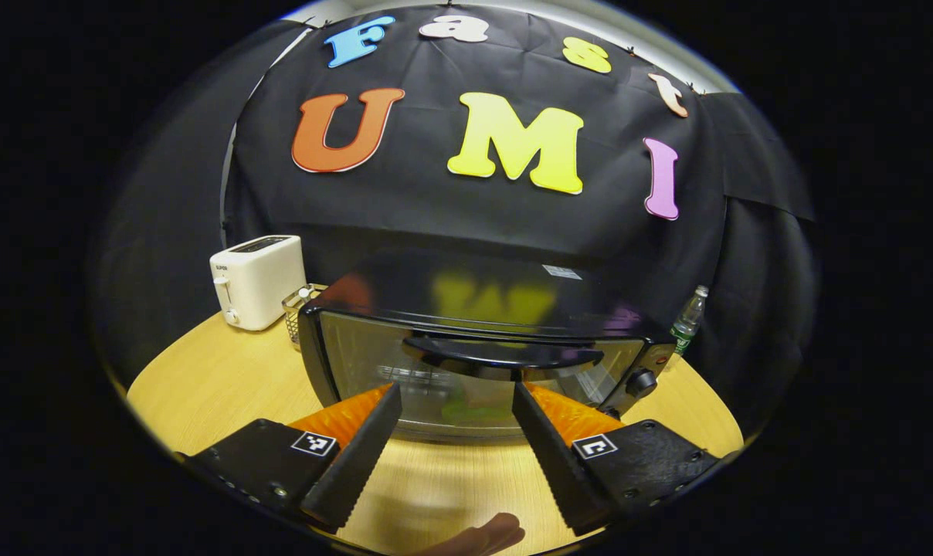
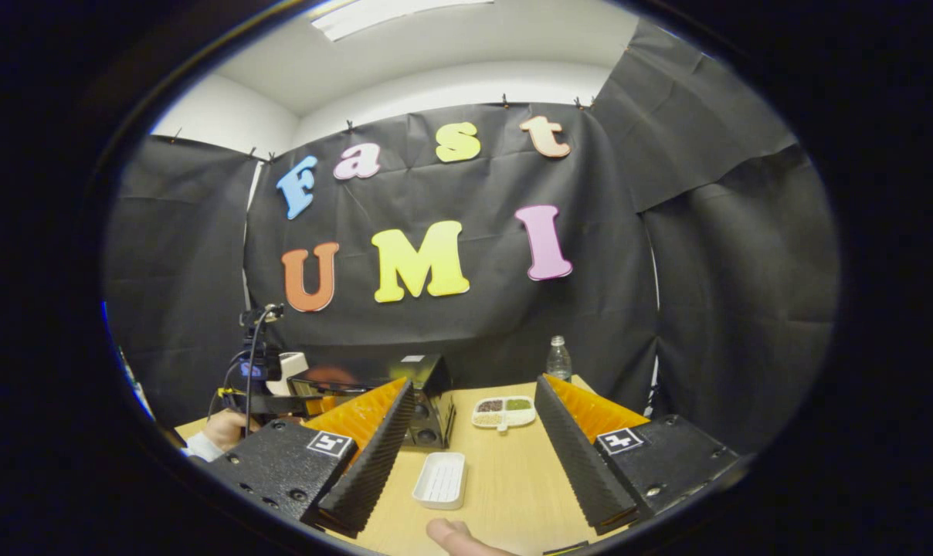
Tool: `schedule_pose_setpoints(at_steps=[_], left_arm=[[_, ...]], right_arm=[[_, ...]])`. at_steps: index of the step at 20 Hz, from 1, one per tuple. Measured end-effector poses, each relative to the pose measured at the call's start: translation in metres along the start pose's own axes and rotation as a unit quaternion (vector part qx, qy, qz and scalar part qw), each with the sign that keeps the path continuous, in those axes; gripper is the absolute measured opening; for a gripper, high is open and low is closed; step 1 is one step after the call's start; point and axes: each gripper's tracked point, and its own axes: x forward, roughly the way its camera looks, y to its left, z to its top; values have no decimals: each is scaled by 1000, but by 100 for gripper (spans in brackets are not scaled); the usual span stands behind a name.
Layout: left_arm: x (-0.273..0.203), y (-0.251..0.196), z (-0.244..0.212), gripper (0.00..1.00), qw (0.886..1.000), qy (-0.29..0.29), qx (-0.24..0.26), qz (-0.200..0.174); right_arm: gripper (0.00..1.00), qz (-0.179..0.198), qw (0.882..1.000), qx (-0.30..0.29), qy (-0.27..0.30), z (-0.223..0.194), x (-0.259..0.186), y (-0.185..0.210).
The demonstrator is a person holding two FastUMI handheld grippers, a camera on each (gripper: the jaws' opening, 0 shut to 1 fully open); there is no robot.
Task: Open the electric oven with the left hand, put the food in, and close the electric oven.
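Left tool [image 1: 457,401]: fingers spread wide, nothing between, aimed level and fwd, tips apart w/ a clear gap. Fingertip of a hand [image 1: 486,534] peeking in at bottom edge of left gripper view, under the fingers. Right tool [image 2: 474,398]: fingers also spread wide, nothing gripped, held higher, pointing fwd. Thumb or fingertip [image 2: 455,536] poking in at bottom of right gripper view. Far left in that view: other hand [image 2: 223,428] w/ light sleeve cuff, wrapped round the other tool's body, cables above it.
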Motion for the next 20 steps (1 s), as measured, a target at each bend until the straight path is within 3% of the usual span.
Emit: schedule_pose_setpoints(at_steps=[10,18,19,20], left_arm=[[-154,-8,50,94,994,-106,7,0],[-287,-14,74,94,982,-170,64,53],[-300,-18,73,94,981,-175,66,54],[-311,-25,68,93,981,-174,66,54]], right_arm=[[93,-13,1000,-2,-15,18,-55,7],[93,4,998,-22,-56,48,-118,27],[99,5,998,-26,-62,52,-125,28],[93,3,997,-30,-67,53,-131,25]])
